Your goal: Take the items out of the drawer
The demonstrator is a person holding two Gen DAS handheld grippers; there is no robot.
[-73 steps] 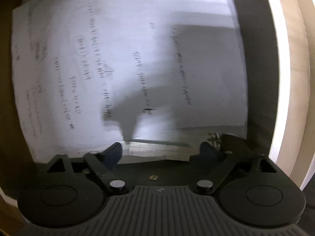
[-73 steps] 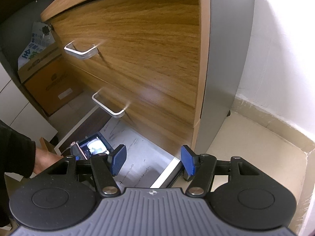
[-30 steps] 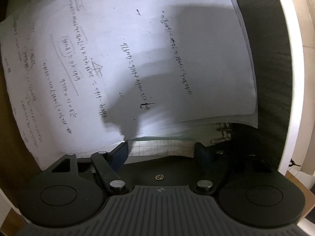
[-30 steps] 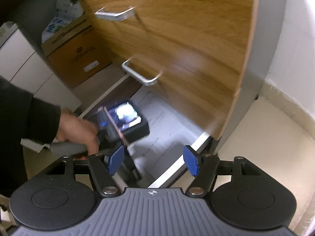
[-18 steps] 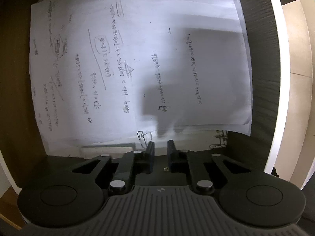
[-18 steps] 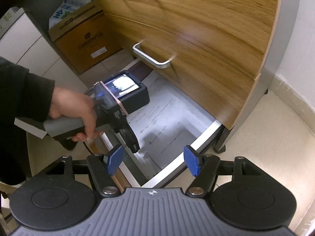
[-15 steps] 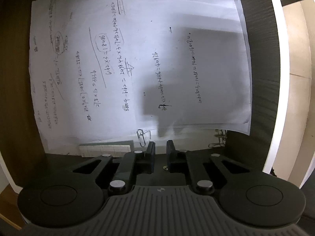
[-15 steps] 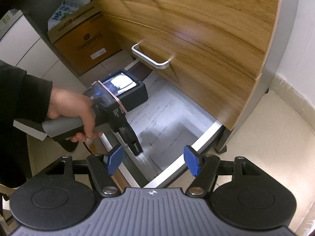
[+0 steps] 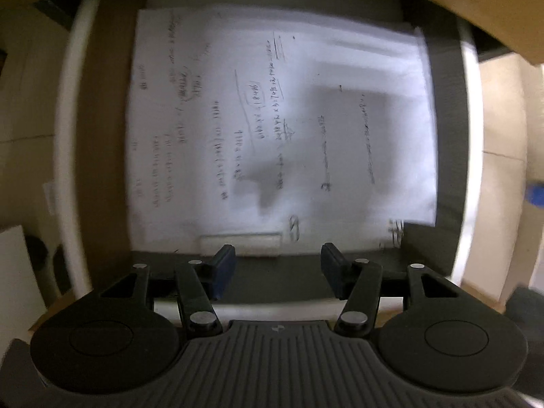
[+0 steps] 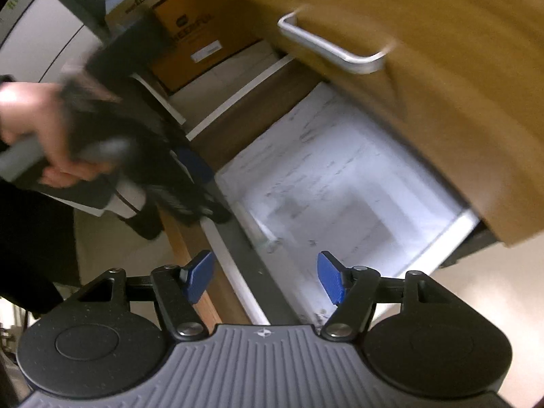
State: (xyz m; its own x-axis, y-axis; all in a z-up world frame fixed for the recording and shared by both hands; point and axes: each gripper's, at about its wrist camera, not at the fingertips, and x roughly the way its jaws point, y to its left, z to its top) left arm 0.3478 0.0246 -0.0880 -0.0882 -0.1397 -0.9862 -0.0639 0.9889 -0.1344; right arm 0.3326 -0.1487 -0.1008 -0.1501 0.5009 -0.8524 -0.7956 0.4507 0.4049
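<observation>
The open bottom drawer (image 9: 452,136) holds white sheets of handwritten paper (image 9: 272,129), also in the right wrist view (image 10: 340,176). A small white ruler-like strip (image 9: 241,243) and a paper clip (image 9: 294,227) lie at the papers' near edge, with more clips (image 9: 394,233) to the right. My left gripper (image 9: 277,267) is open and empty above the drawer's front edge; it also shows blurred in the right wrist view (image 10: 200,187). My right gripper (image 10: 263,280) is open and empty above the drawer's near front corner.
Closed wooden drawers with a metal handle (image 10: 333,52) overhang the open drawer. A cardboard box (image 10: 190,34) and a white cabinet (image 10: 37,34) stand beyond it. Beige floor tiles (image 10: 493,289) lie to the right.
My left gripper has opened from nearly shut and pulled back from the papers to the drawer's front edge. My right gripper has moved down closer to the drawer.
</observation>
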